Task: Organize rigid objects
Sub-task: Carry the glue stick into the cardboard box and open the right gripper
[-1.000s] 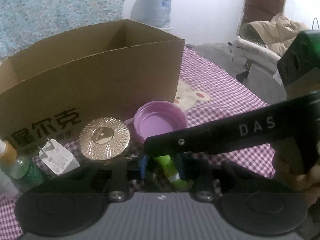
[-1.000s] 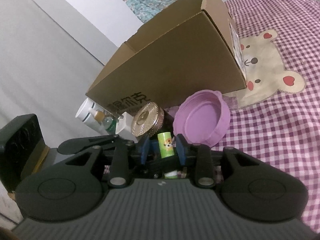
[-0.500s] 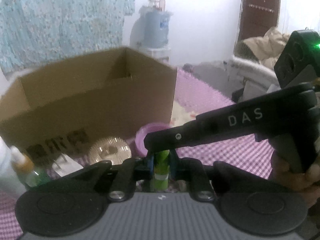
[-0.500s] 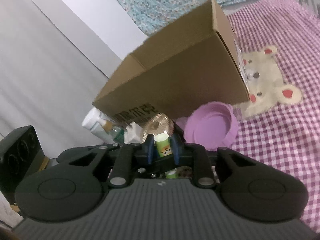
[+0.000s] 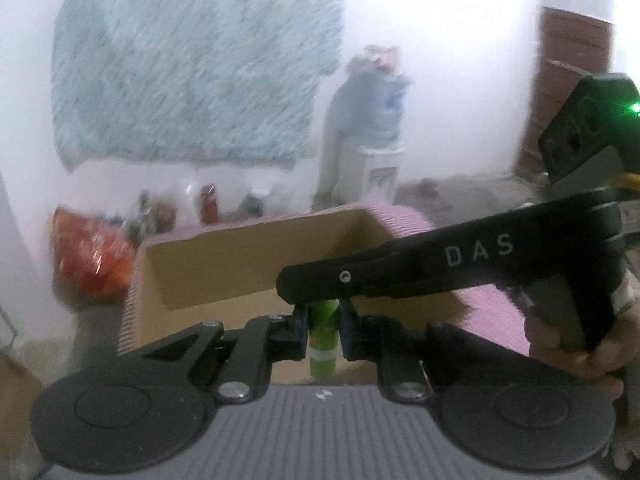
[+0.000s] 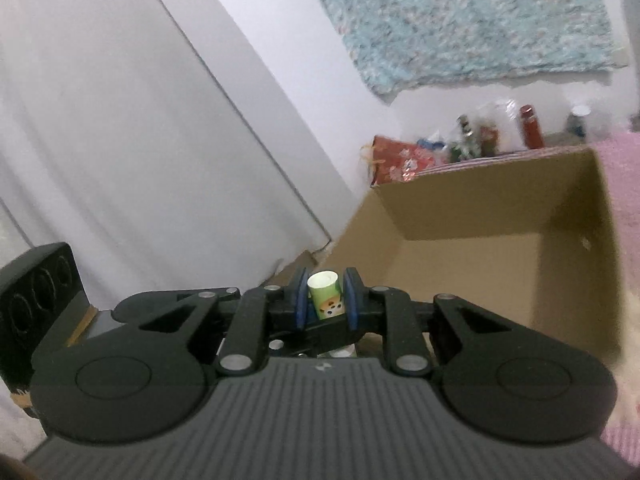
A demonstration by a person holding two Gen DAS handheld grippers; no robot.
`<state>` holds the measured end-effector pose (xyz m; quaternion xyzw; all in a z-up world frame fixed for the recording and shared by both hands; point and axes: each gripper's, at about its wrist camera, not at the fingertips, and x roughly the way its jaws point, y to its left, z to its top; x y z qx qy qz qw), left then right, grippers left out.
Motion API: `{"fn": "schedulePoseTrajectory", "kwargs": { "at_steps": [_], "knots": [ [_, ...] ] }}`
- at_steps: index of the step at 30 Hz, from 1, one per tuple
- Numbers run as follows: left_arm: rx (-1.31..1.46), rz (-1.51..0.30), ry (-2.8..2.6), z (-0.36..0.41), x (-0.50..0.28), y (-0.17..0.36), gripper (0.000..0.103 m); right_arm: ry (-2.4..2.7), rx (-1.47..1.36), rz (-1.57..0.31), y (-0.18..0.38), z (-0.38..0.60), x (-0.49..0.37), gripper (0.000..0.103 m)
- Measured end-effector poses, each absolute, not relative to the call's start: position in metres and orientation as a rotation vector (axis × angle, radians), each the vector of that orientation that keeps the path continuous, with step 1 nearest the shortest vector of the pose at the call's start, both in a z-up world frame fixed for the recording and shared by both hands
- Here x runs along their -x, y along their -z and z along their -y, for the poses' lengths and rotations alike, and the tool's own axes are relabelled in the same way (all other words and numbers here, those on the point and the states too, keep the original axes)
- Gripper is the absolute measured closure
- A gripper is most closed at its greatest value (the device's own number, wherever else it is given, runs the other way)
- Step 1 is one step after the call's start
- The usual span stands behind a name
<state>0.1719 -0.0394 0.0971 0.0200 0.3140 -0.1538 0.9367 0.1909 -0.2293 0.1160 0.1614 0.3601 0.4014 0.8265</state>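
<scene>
A small green tube (image 5: pixel 321 354) with a cartoon label (image 6: pixel 327 300) is held at both ends. My left gripper (image 5: pixel 323 314) is shut on its lower part, blue pads pressing each side. My right gripper (image 6: pixel 325 299) is shut on its white-capped top; one of its black fingers (image 5: pixel 360 276) reaches in from the right, across the left wrist view. The tube hangs just in front of and above the open cardboard box (image 6: pixel 472 208), whose brown inside (image 5: pixel 224 272) looks bare where it shows. Both views are blurred by motion.
A person's hand (image 5: pixel 580 340) grips the right gripper's handle. Pink checked cloth (image 5: pixel 492 308) lies right of the box. Behind the box stand a red bag (image 6: pixel 400 160) and several bottles (image 6: pixel 530 126). A white wall (image 6: pixel 160 160) runs on the left, a water dispenser (image 5: pixel 372 140) farther back.
Both grippers closed on the green tube and lifted it. The gold lid, purple lid, plug and bottle dropped out of view; the box's open top now shows from above.
</scene>
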Motion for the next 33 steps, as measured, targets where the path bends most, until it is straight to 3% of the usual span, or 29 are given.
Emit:
{"fn": "schedulePoseTrajectory", "kwargs": {
  "at_steps": [9, 15, 18, 21, 24, 26, 31, 33],
  "knots": [
    [-0.038, -0.915, 0.157, -0.005, -0.294, -0.056, 0.087, -0.809, -0.379, -1.079, -0.064, 0.154, -0.328, 0.086],
    [-0.068, -1.008, 0.102, -0.021, -0.326, -0.035, 0.086, -0.767, -0.397, -1.233, -0.016, 0.12, -0.381, 0.087],
    [-0.072, -0.99, 0.089, -0.023, -0.329, -0.037, 0.075, -0.734, -0.357, -1.255, 0.002, 0.107, -0.393, 0.085],
    [-0.059, -0.97, 0.091, -0.024, -0.326, -0.042, 0.071, -0.717, -0.351, -1.254, 0.011, 0.099, -0.405, 0.083],
    [-0.059, -0.928, 0.087, -0.027, -0.319, -0.052, 0.061, -0.697, -0.37, -1.225, 0.009, 0.103, -0.404, 0.068],
    [-0.056, -0.901, 0.09, -0.027, -0.309, -0.06, 0.058, -0.701, -0.387, -1.192, -0.002, 0.115, -0.398, 0.061],
    [-0.01, -0.832, 0.123, -0.034, -0.277, -0.086, 0.046, -0.707, -0.414, -1.096, -0.044, 0.155, -0.373, 0.054],
    [-0.001, -0.794, 0.134, -0.038, -0.259, -0.099, 0.037, -0.718, -0.43, -1.052, -0.064, 0.176, -0.355, 0.051]
  ]
}}
